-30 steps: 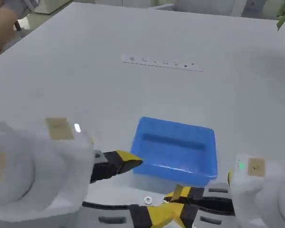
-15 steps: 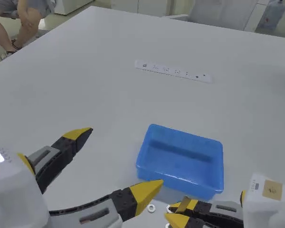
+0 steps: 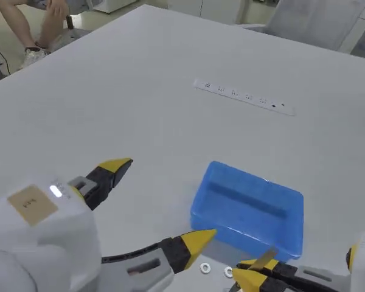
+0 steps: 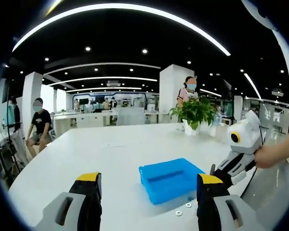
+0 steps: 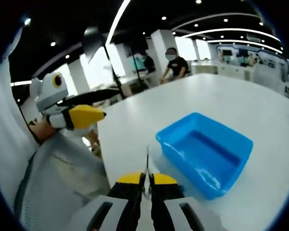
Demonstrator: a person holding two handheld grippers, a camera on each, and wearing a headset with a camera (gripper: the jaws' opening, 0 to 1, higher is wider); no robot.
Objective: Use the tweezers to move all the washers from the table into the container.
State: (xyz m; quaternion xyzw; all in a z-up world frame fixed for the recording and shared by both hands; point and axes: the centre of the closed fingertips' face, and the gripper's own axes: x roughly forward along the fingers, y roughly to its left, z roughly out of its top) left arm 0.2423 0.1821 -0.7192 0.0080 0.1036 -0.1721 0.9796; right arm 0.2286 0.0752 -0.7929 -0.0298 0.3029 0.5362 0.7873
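Item count, bench and background
1 blue container [image 3: 249,207], 1 tweezers [image 5: 147,166], 2 grippers: left gripper [image 3: 165,198] and right gripper [image 5: 148,179]. Washers [image 3: 205,267]: 2 clear in the head view, beside the container; the left gripper view hints at a third, too small to confirm. 1 power strip [image 3: 243,97], 1 potted plant [image 4: 195,111]. 2 background people [image 4: 38,122] in the left gripper view, one seated, one standing.

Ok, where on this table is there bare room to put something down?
The wide stretch between the blue container and the power strip is bare, as is the table left of both. It is crowded at the container's near edge: washers, the left gripper and the right gripper with tweezers.
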